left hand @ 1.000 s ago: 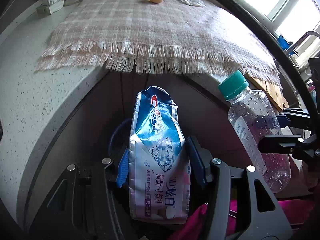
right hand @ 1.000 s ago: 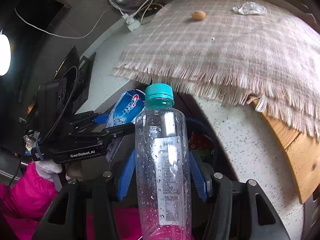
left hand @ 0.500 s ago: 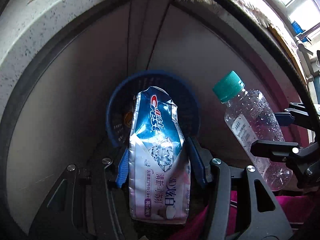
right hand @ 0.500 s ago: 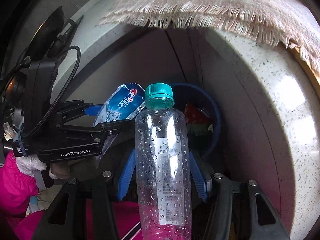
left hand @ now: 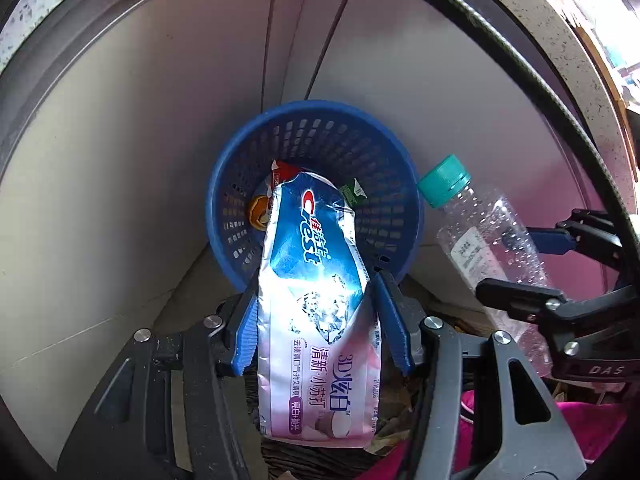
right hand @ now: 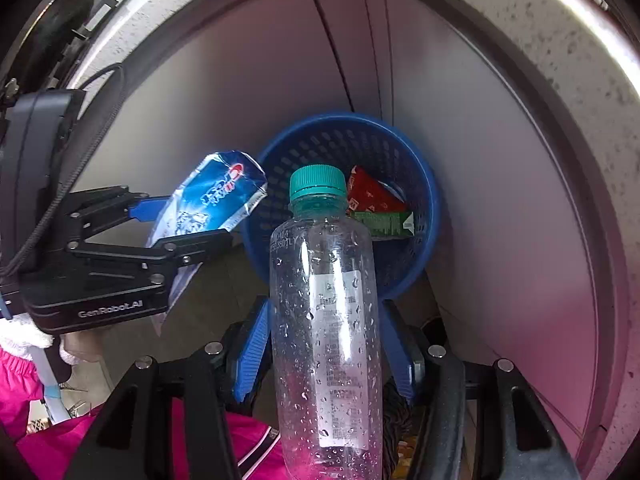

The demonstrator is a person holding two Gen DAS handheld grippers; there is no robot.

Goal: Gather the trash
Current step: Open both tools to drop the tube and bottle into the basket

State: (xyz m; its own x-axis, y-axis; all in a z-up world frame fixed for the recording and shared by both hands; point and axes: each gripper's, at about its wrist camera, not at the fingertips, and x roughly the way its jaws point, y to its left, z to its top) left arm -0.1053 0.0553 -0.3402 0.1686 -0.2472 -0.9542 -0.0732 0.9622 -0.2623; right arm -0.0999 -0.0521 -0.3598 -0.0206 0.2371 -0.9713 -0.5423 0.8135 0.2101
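Blue basket (left hand: pixel 280 128) sits on the floor below, some wrappers inside. Left claw (left hand: pixel 320 328) clamps a toothpaste tube (left hand: pixel 316 304); right claw (right hand: pixel 324 344) clamps a bottle (right hand: pixel 324 320). Best center each over the rim before releasing.

Left claw (left hand: pixel 320 320) grips toothpaste tube (left hand: pixel 316 308), seemingly above blue basket (left hand: pixel 240 184).
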